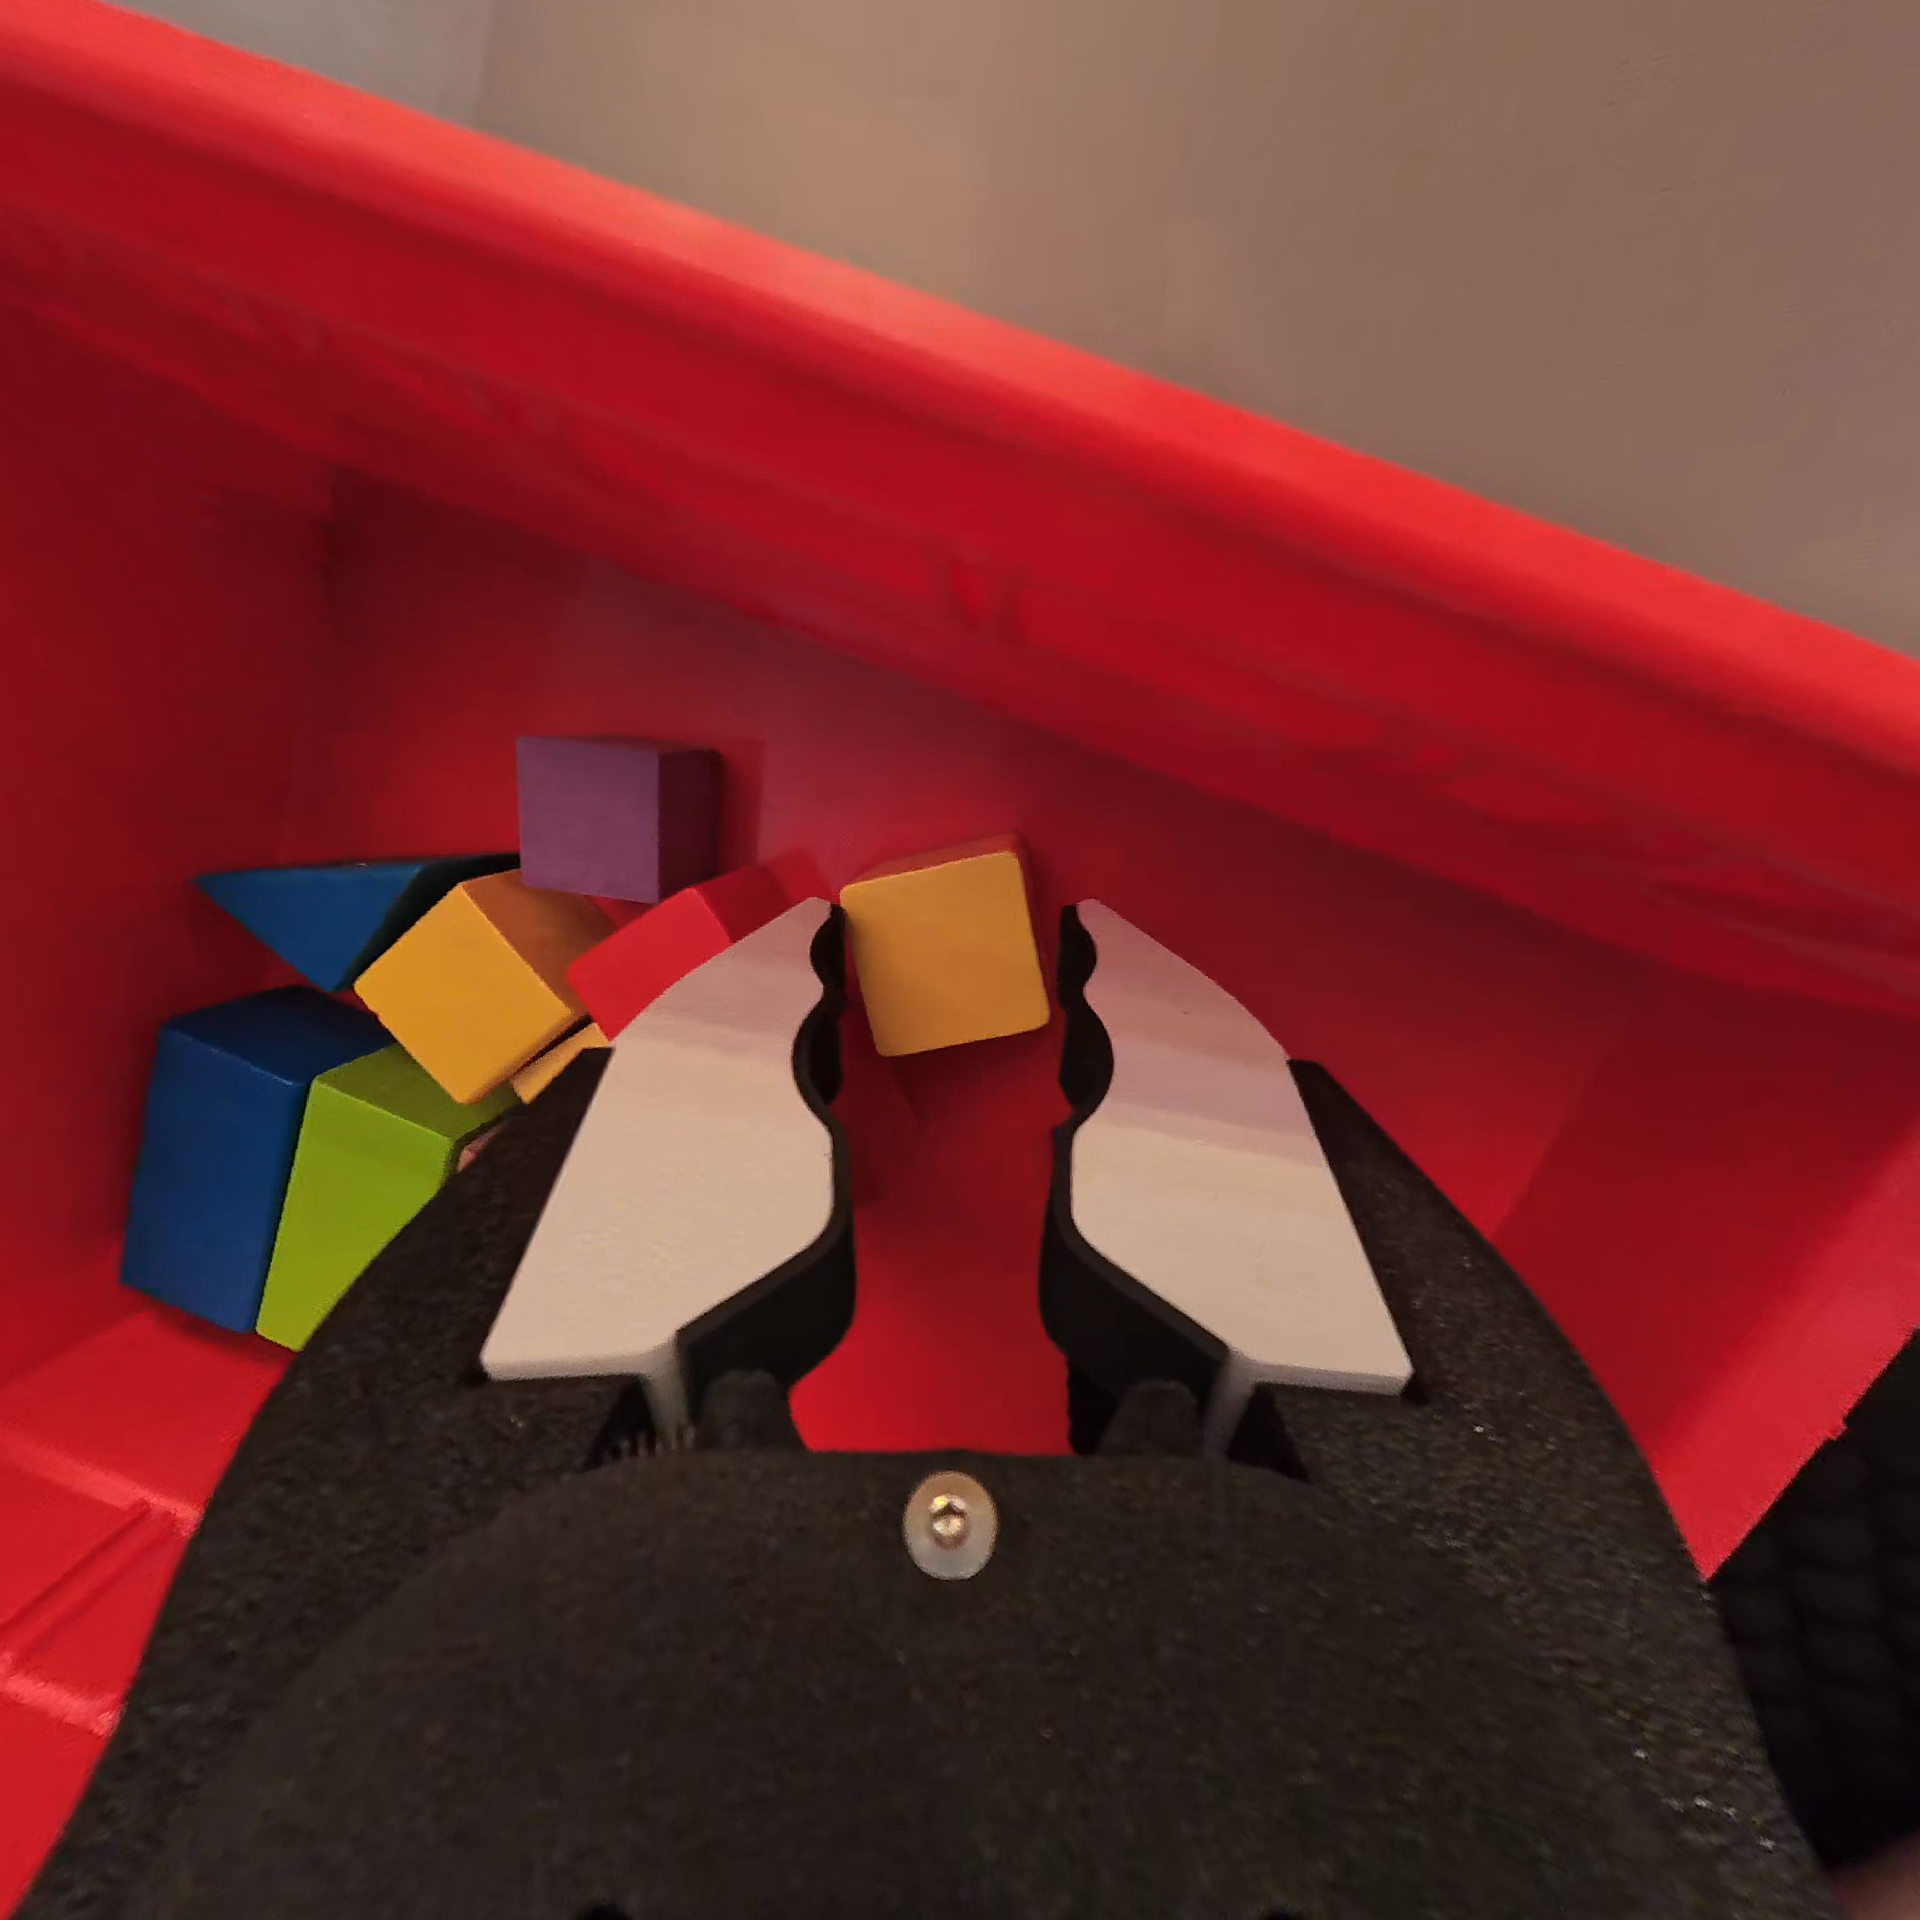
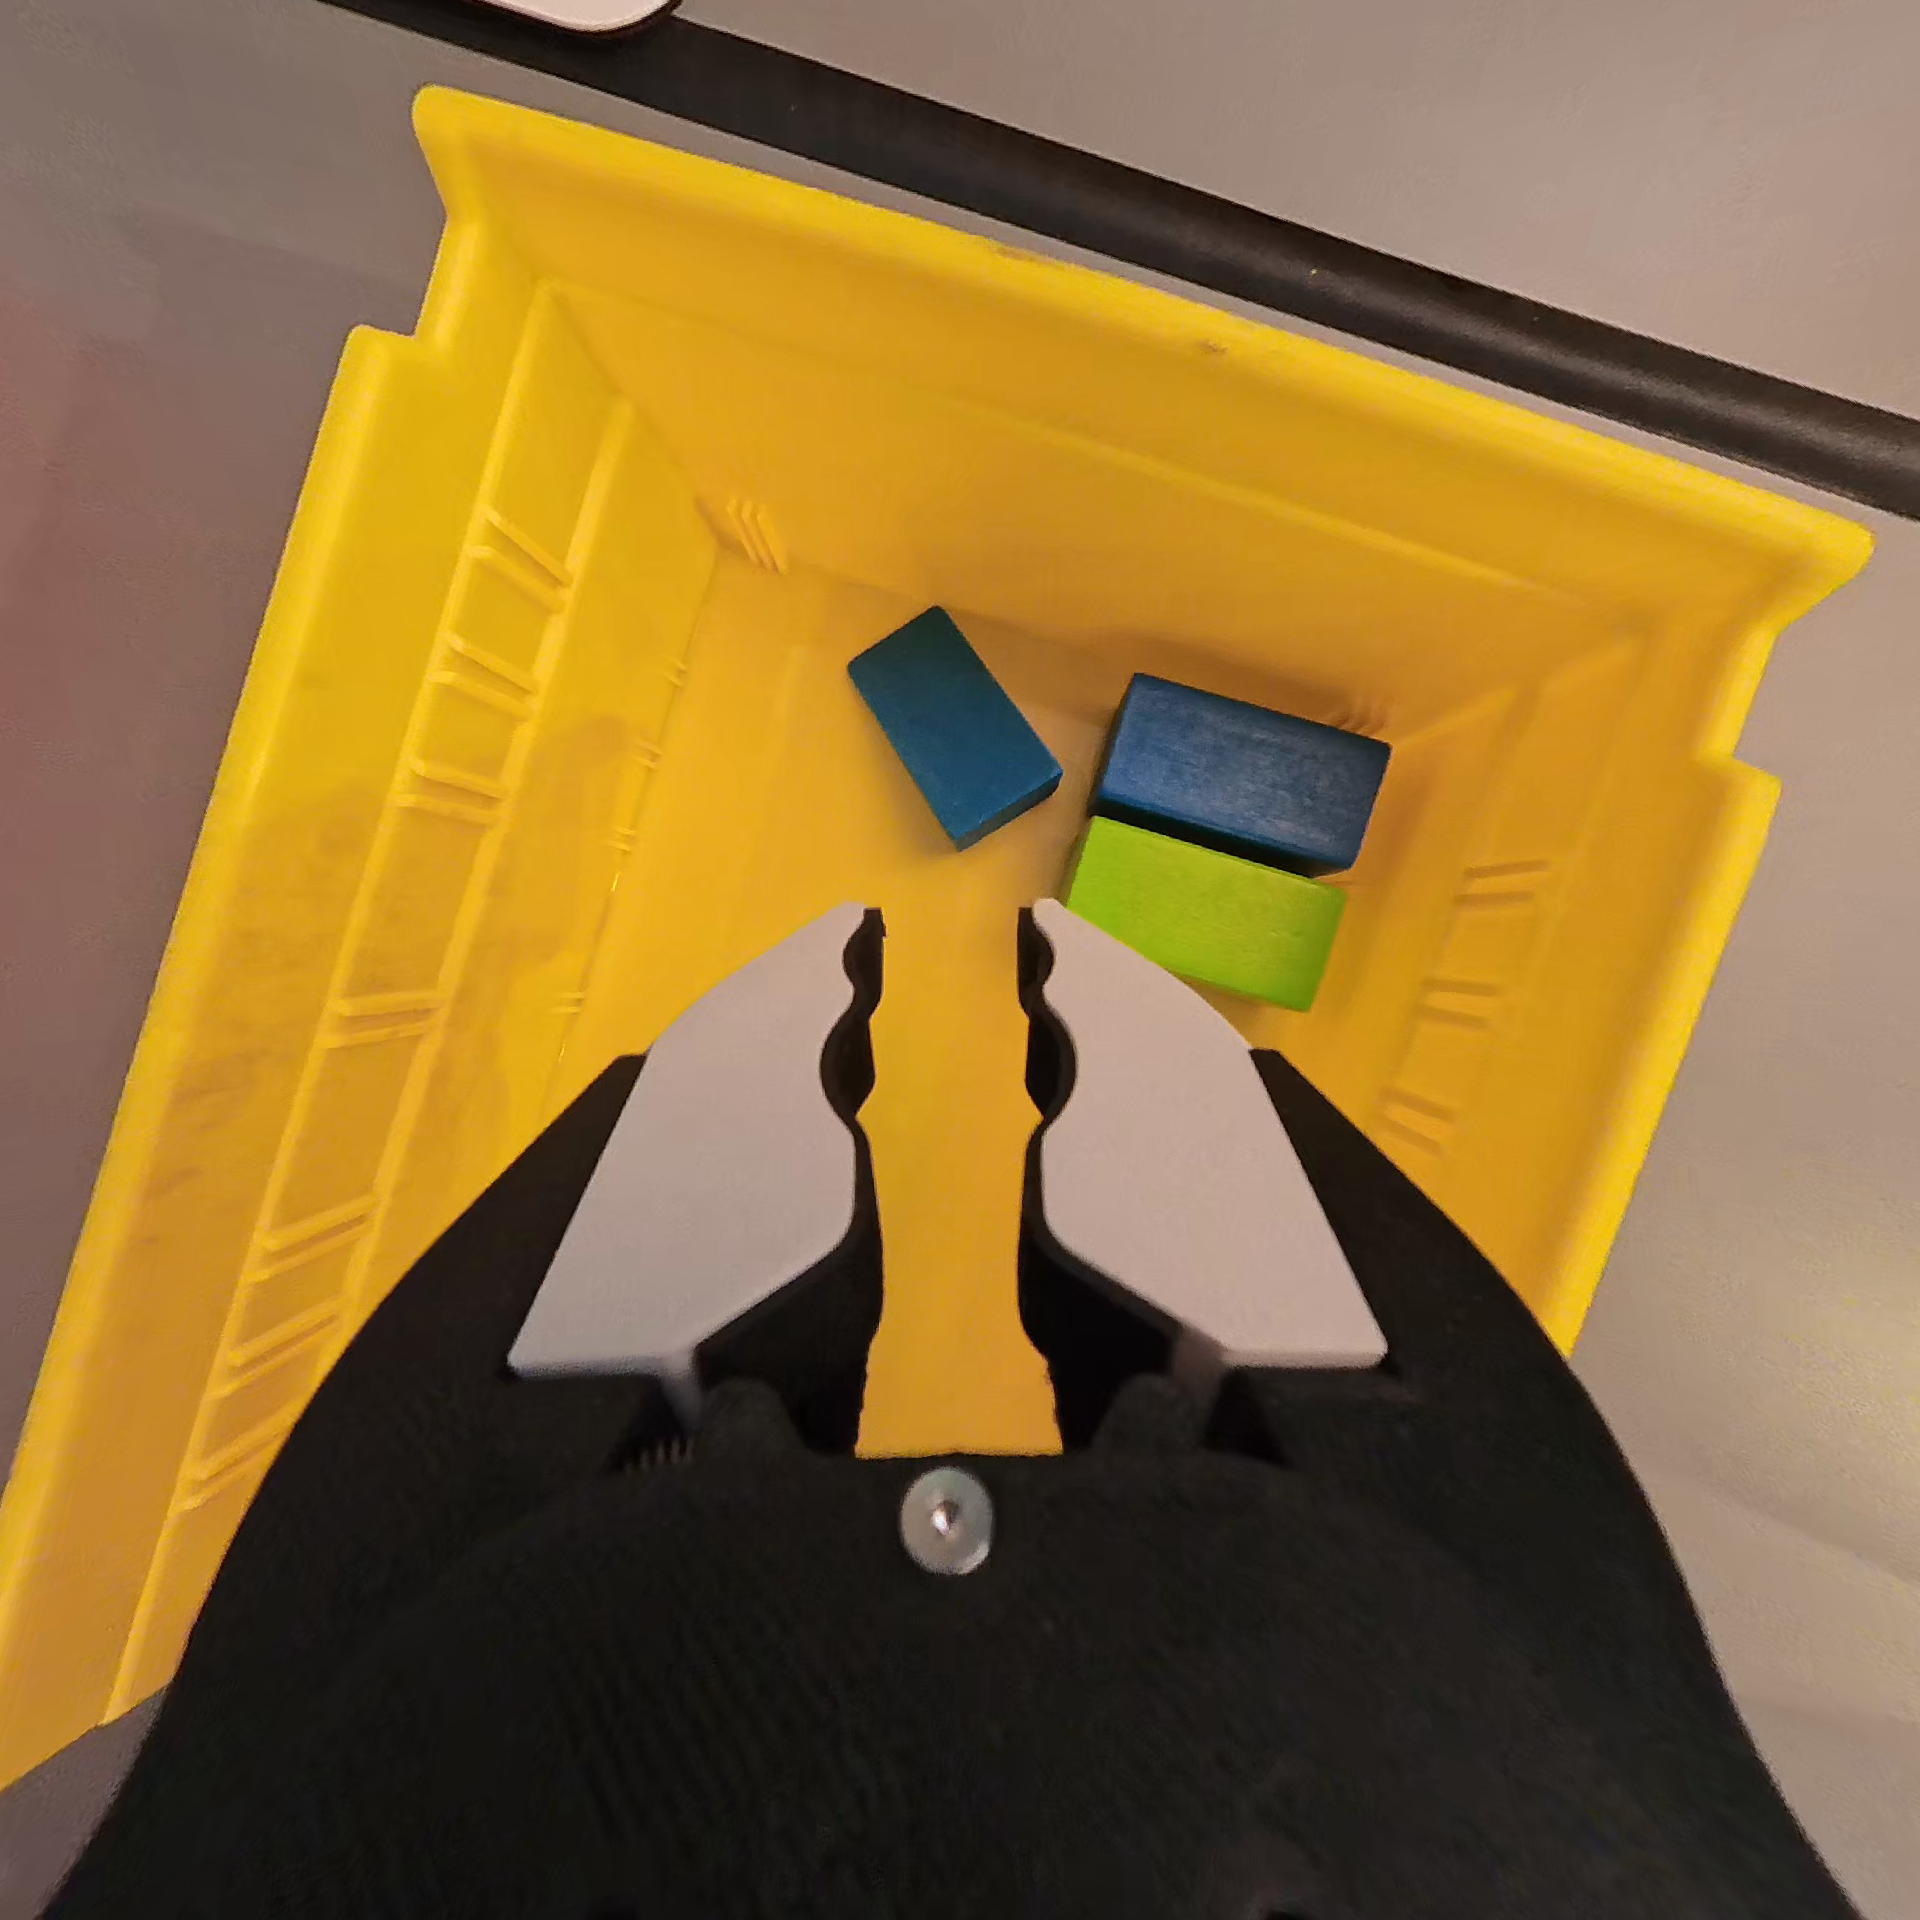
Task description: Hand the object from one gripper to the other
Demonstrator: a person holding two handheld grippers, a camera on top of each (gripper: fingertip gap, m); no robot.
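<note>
In the left wrist view my left gripper (image 1: 948, 920) is inside a red bin (image 1: 1039, 540). Its jaws stand either side of an orange-yellow cube (image 1: 943, 951) that leans near the bin's back wall. The left pad looks to be touching the cube and a thin gap shows on the right side, so the jaws are open around it. In the right wrist view my right gripper (image 2: 954, 920) is open and empty, hovering over a yellow bin (image 2: 1039, 343).
The red bin's left corner holds a pile: a purple cube (image 1: 613, 816), a second orange-yellow cube (image 1: 473, 982), a red block (image 1: 675, 951), a blue wedge (image 1: 332, 909), a blue block (image 1: 223, 1153), a green block (image 1: 353, 1184). The yellow bin holds two blue blocks (image 2: 951, 727) (image 2: 1242, 774) and a green block (image 2: 1205, 914).
</note>
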